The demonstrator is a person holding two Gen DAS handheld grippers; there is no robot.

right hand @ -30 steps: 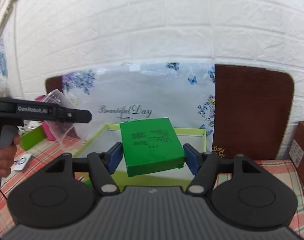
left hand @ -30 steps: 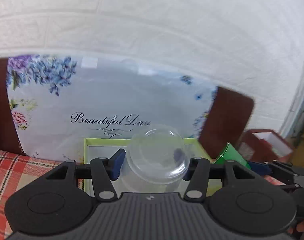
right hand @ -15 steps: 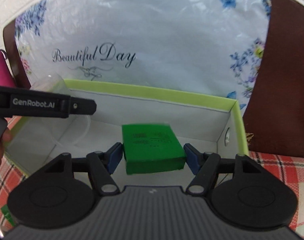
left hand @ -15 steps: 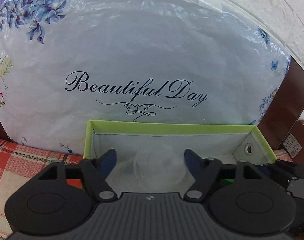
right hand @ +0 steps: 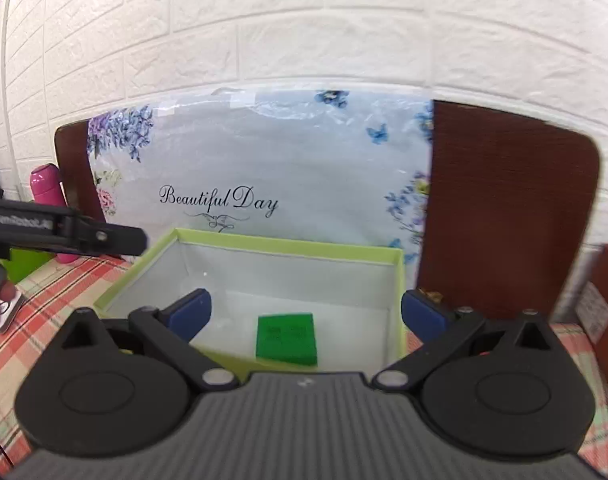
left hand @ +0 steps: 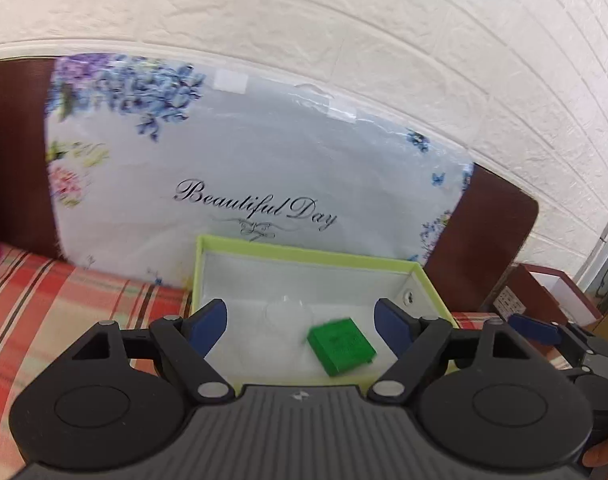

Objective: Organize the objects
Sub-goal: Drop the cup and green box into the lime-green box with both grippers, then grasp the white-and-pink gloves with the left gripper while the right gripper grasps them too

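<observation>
Both tongs spread, holding nothing: left tongs [left hand: 300, 322], right tongs [right hand: 306, 314]. Green packet [right hand: 286, 338] lies flat inside lime box [right hand: 288, 246]; clear cup [left hand: 286, 312] beside it, barely visible. Packet looks light, stiff: pinch side edges. Cup thin, crushable: grip the rim gently.

Both wrist views look forward and slightly down past their own spread fingers, from close above the near rim, into the lime-edged box [left hand: 304, 254] [right hand: 288, 246], sharing its floor and the floral "Beautiful Day" bag [left hand: 248, 168] [right hand: 264, 160] beyond.
</observation>
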